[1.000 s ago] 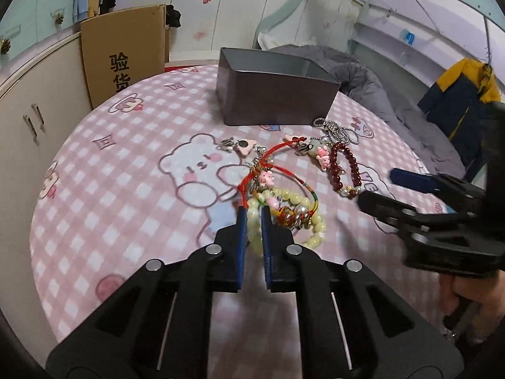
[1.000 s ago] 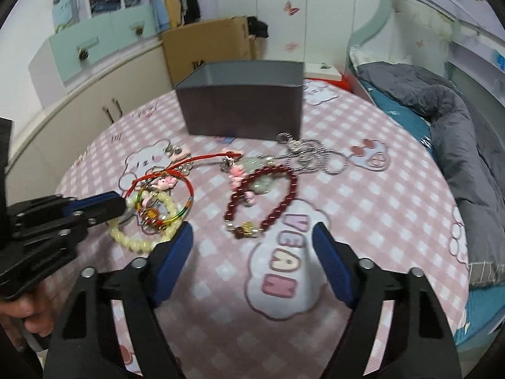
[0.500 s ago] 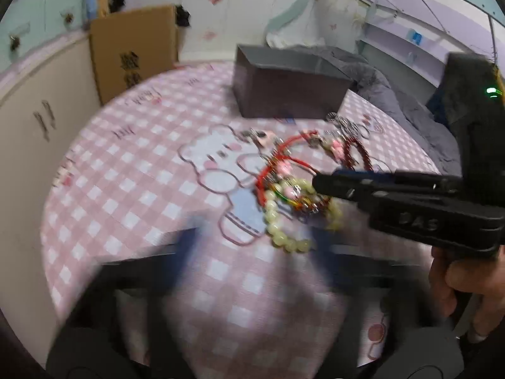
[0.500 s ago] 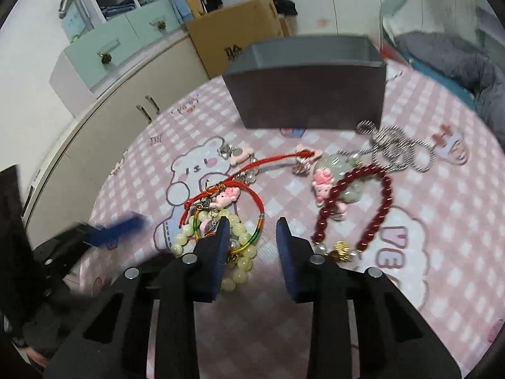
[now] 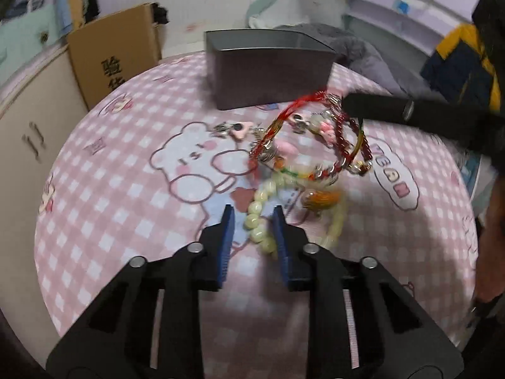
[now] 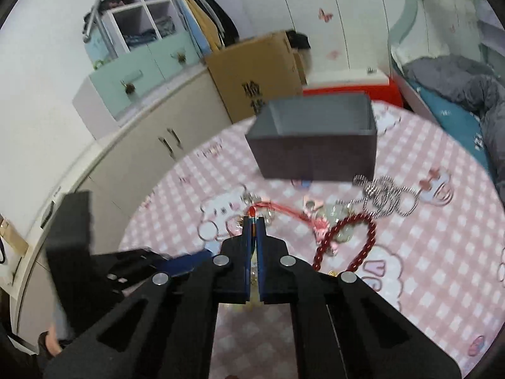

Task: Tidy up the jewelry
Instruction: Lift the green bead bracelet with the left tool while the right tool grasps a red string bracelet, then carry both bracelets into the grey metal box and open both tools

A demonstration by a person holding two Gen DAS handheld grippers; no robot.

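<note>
A pile of jewelry lies on the pink checked table. My right gripper (image 6: 253, 219) is shut on the red cord bracelet (image 5: 285, 116), which hangs lifted from its tip in the left wrist view. My left gripper (image 5: 252, 212) is open, its fingers on either side of the pale green bead bracelet (image 5: 259, 222), which lies on the cloth. A dark red bead bracelet (image 6: 345, 240) and a silver ring chain (image 6: 383, 197) lie to the right. The grey open box (image 6: 315, 139) stands behind the pile.
A cardboard box (image 6: 258, 79) stands behind the table at the left, by cream cabinets (image 6: 151, 145). A bed with grey bedding (image 6: 457, 88) is on the right. The table edge curves round close in front.
My right gripper has shut on the red cord bracelet and raised it. My left gripper has opened and now straddles the pale green bead bracelet.
</note>
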